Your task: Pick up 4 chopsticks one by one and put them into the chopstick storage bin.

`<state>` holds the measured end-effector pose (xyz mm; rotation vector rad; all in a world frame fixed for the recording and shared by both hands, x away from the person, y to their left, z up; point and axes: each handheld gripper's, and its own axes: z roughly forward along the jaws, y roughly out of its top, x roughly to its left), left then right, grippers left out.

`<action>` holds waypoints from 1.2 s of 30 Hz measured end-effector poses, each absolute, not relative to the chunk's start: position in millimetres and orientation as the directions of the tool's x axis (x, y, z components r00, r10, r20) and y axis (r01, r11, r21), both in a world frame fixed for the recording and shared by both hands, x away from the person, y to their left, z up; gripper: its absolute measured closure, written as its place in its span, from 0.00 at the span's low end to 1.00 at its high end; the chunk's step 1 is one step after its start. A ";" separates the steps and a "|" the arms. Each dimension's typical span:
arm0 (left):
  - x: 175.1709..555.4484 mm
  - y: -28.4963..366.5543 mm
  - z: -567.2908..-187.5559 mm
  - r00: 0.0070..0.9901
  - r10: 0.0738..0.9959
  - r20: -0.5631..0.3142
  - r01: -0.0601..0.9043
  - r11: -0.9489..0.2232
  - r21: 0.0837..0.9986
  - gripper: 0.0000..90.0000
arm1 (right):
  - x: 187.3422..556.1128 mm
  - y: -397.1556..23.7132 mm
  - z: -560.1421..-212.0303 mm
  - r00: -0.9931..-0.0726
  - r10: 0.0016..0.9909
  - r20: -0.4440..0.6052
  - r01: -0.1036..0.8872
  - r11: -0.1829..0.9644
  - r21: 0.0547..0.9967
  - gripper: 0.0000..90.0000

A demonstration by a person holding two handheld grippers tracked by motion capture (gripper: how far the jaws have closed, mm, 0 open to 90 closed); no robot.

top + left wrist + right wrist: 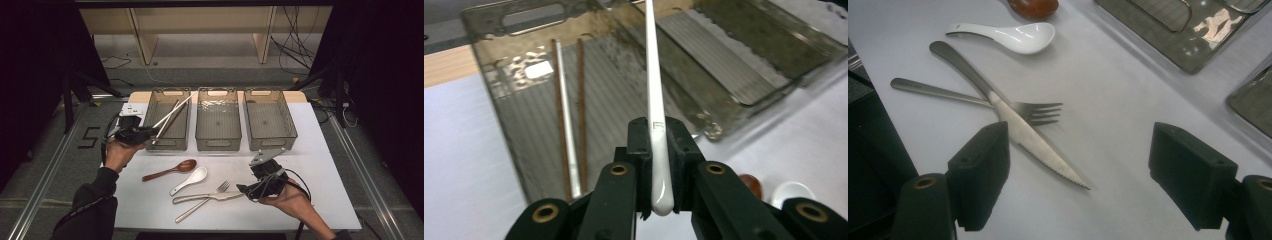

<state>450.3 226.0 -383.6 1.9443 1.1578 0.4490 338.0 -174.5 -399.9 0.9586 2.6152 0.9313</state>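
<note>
My left gripper [659, 150] is shut on the thick end of a white chopstick [651, 75], which slants out over the left bin [489, 15]. In the high view the left gripper [149, 132] sits at that bin's [167, 143] front left corner, and the held chopstick [182, 103] points toward the far right. Two brown chopsticks [581, 100] and a pale one [565, 110] lie in the bin. My right gripper [1080, 170] is open wide just above the table, with the tip of a steel knife [1018, 135] between its jaws, untouched. The right gripper [243, 189] is at the front right.
The knife [210, 197] lies across a fork [202, 204]. A white spoon [192, 179] and a brown wooden spoon [172, 170] lie behind them. A middle bin [218, 145] and a right bin [272, 143] stand beside the left one. The table's front edge is close to the cutlery.
</note>
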 end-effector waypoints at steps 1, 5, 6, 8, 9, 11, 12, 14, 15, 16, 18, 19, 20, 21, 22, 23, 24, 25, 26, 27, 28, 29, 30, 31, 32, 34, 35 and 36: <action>453.2 227.3 -384.4 0.506 0.856 -0.102 0.570 -0.244 0.784 0.92 | 337.6 -174.5 -400.0 -0.769 0.639 0.027 0.513 0.592 0.622 0.28; 464.3 229.5 -389.0 0.471 0.876 -0.107 0.599 -0.229 0.767 0.92 | 336.5 -174.5 -399.8 -0.771 0.636 0.025 0.508 0.592 0.625 0.28; 466.5 229.7 -389.7 0.463 0.879 -0.111 0.604 -0.221 0.766 0.92 | 336.2 -174.9 -399.5 -0.773 0.634 0.023 0.506 0.594 0.625 0.28; 470.4 230.2 -390.3 0.452 0.885 -0.111 0.612 -0.217 0.760 0.92 | 335.3 -175.8 -398.8 -0.772 0.635 0.025 0.505 0.589 0.631 0.28; 472.2 230.4 -390.5 0.445 0.889 -0.104 0.617 -0.220 0.755 0.92 | 335.0 -176.4 -398.5 -0.771 0.636 0.026 0.506 0.588 0.632 0.28; 476.2 231.4 -391.2 0.430 0.896 -0.107 0.628 -0.212 0.749 0.92 | 334.4 -177.0 -398.5 -0.770 0.637 0.028 0.507 0.584 0.634 0.28; 478.0 232.2 -391.3 0.424 0.899 -0.105 0.633 -0.212 0.745 0.92 | 334.1 -177.2 -398.6 -0.769 0.638 0.030 0.508 0.583 0.633 0.28; 481.3 233.4 -391.8 0.410 0.905 -0.114 0.644 -0.198 0.739 0.92 | 333.6 -177.4 -398.6 -0.771 0.636 0.030 0.507 0.586 0.632 0.28; 482.7 233.2 -391.9 0.403 0.908 -0.113 0.649 -0.197 0.735 0.92 | 333.4 -177.5 -398.8 -0.774 0.632 0.029 0.504 0.588 0.633 0.28; 483.9 232.9 -392.0 0.399 0.911 -0.107 0.653 -0.201 0.730 0.92 | 333.1 -177.4 -398.7 -0.775 0.631 0.030 0.503 0.588 0.633 0.28; 486.8 232.5 -393.2 0.390 0.914 -0.112 0.663 -0.194 0.723 0.91 | 332.5 -177.2 -398.3 -0.774 0.632 0.032 0.505 0.586 0.634 0.28; 488.3 232.4 -394.0 0.386 0.916 -0.114 0.669 -0.192 0.718 0.91 | 332.3 -177.0 -398.2 -0.773 0.633 0.032 0.505 0.585 0.634 0.28; 489.7 231.9 -394.8 0.382 0.917 -0.115 0.675 -0.192 0.712 0.91 | 332.2 -177.1 -398.3 -0.774 0.632 0.030 0.503 0.586 0.635 0.28; 490.9 231.5 -395.6 0.380 0.918 -0.115 0.682 -0.193 0.706 0.91 | 332.1 -177.2 -398.3 -0.775 0.632 0.029 0.502 0.587 0.635 0.28; 492.0 230.7 -396.6 0.375 0.919 -0.120 0.686 -0.189 0.702 0.91 | 332.1 -177.5 -398.3 -0.775 0.631 0.030 0.502 0.586 0.636 0.28; 492.4 230.5 -397.0 0.372 0.921 -0.116 0.689 -0.190 0.699 0.91 | 332.2 -177.8 -398.3 -0.777 0.629 0.030 0.500 0.587 0.636 0.28; 492.1 230.3 -397.3 0.371 0.922 -0.109 0.686 -0.193 0.702 0.91 | 332.0 -178.0 -398.3 -0.776 0.630 0.030 0.501 0.587 0.636 0.28; 491.9 230.4 -397.5 0.372 0.922 -0.108 0.686 -0.194 0.702 0.91 | 331.6 -178.3 -398.2 -0.776 0.630 0.031 0.503 0.588 0.634 0.28; 491.9 230.6 -397.9 0.372 0.922 -0.109 0.689 -0.195 0.698 0.91 | 331.4 -178.6 -398.1 -0.778 0.628 0.031 0.501 0.589 0.634 0.28; 492.4 230.3 -398.7 0.371 0.922 -0.109 0.689 -0.194 0.698 0.91 | 331.3 -178.6 -398.2 -0.776 0.630 0.033 0.503 0.587 0.634 0.28; 493.0 229.7 -399.4 0.368 0.923 -0.110 0.694 -0.194 0.694 0.91 | 331.4 -178.8 -398.5 -0.778 0.628 0.033 0.502 0.589 0.633 0.28; 493.9 229.5 -400.1 0.370 0.923 -0.107 0.695 -0.198 0.691 0.91 | 331.5 -178.6 -398.7 -0.778 0.628 0.033 0.504 0.591 0.630 0.28; 494.7 228.6 -400.8 0.367 0.923 -0.113 0.699 -0.193 0.689 0.91 | 331.3 -178.4 -398.8 -0.777 0.628 0.033 0.505 0.591 0.629 0.28; 495.5 228.5 -401.0 0.370 0.922 -0.112 0.701 -0.198 0.685 0.91 | 331.2 -178.2 -398.8 -0.779 0.626 0.032 0.502 0.592 0.631 0.28; 496.2 228.6 -401.4 0.372 0.922 -0.111 0.702 -0.201 0.683 0.91 | 331.1 -178.2 -398.4 -0.780 0.624 0.031 0.500 0.594 0.630 0.28; 497.1 228.4 -403.1 0.372 0.920 -0.120 0.709 -0.198 0.677 0.91 | 330.2 -178.4 -398.1 -0.779 0.626 0.031 0.501 0.593 0.630 0.28; 497.4 228.1 -403.8 0.374 0.919 -0.124 0.712 -0.199 0.673 0.91 | 330.1 -178.7 -398.2 -0.780 0.625 0.031 0.501 0.593 0.630 0.28; 497.7 227.5 -404.5 0.377 0.917 -0.130 0.716 -0.199 0.669 0.89 | 330.1 -179.0 -398.4 -0.777 0.628 0.031 0.504 0.592 0.629 0.28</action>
